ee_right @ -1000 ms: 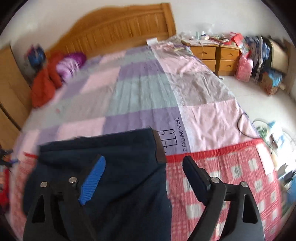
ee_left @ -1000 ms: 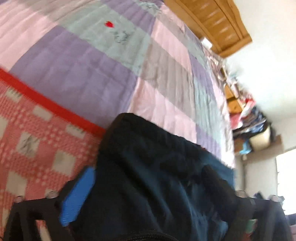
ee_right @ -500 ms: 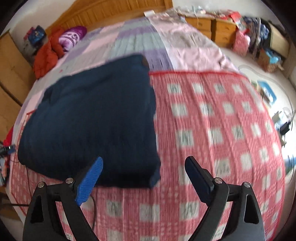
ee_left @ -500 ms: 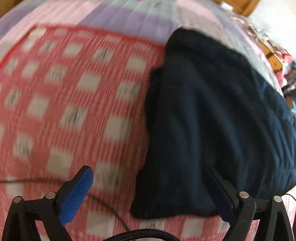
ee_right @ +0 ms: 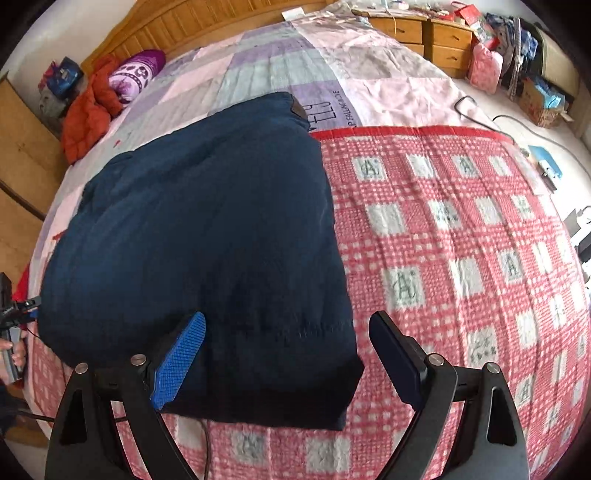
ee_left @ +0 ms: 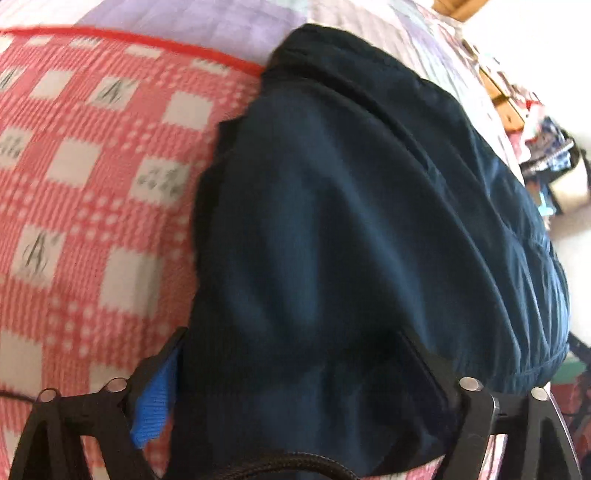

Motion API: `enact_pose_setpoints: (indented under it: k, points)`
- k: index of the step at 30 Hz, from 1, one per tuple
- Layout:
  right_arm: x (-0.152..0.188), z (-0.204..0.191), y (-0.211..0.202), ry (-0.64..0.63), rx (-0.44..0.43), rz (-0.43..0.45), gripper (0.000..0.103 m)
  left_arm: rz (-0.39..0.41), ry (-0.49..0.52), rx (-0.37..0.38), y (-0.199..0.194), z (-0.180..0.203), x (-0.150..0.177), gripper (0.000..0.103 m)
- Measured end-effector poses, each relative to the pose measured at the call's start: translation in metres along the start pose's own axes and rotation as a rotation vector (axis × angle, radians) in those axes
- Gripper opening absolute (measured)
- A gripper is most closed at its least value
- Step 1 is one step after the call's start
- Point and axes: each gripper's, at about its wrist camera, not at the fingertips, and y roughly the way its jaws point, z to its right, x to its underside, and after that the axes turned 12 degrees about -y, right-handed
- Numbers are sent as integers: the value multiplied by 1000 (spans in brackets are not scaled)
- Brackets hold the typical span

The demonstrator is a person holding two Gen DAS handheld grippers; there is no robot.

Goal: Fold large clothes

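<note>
Behind both claws stretches a big bed with a wooden headboard [ee_right: 207, 26] and a patchwork quilt of pink, purple and grey squares [ee_right: 266, 66]. Over the near part of the bed lies a red and white checked blanket [ee_right: 461, 236].

On top of it sits the folded dark navy blue garment [ee_right: 207, 229], thick and puffy. Its far end reaches onto the quilt.

The right claw [ee_right: 286, 349] hangs over the near edge of the garment, pointing down at it. Its jaws stand wide apart. The near right corner of the garment lies between the blue finger [ee_right: 179, 363] and the black finger [ee_right: 397, 356], but the pads do not squeeze it.

The left claw [ee_left: 295, 373] is over the near left corner of the same garment. Its jaws are closing, with the dark cloth bunched between them. The blue pad [ee_left: 155, 406] sits just beside the cloth edge; I cannot tell if it presses yet.

Far off past the right claw, a crumpled orange jacket [ee_right: 88, 114] lies near the headboard. Wooden drawers [ee_right: 428, 33] stand beside the bed.
</note>
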Motion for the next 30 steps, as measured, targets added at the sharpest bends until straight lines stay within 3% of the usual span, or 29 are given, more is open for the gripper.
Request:
enact_pose_setpoints:
  k: [1,2,3,5,6,8,9,10,12,16,18,20,23,25,29,30]
  points:
    - [-1,1,0,4,-6,12,93,9,10,-3,2,3,-1,87]
    - [-2,1,1,9,-14,14,93,14,19,-6,3,5,0,78]
    - [-2,0,5,15,-35,4,93,19,31,-20,5,8,0,58]
    - [-1,-4,9,9,-51,-10,91,51,34,-24,0,6,3,35]
    - [-1,-5,9,0,-55,-2,84,66,26,5,-4,4,5,25]
    - [2,-6,6,-10,-47,20,64,75,25,32,-10,-1,11,16]
    - [4,-5,2,-13,-42,36,44,81,32,32,-13,-1,14,12]
    - [6,-5,-1,-18,-37,53,30,91,37,40,-17,-1,17,10]
    - [7,-5,-11,-33,-36,88,18,106,37,72,-28,-1,22,7]
    - [16,-6,-45,-55,-53,169,12,142,3,164,-59,-16,36,3]
    - [32,1,-65,-25,-58,198,10,158,-23,157,-75,-30,52,3]
    - [56,14,-81,21,-35,206,0,149,-66,121,-82,-56,71,0]
    - [95,45,-86,113,29,137,0,96,-87,37,-71,-81,92,0]
    - [100,43,-86,83,39,110,0,69,-44,-2,-62,-76,103,0]
    - [72,12,-80,-26,27,126,2,159,42,4,-70,-40,89,1]
    - [63,8,-76,-34,20,123,7,180,64,14,-71,-28,77,7]
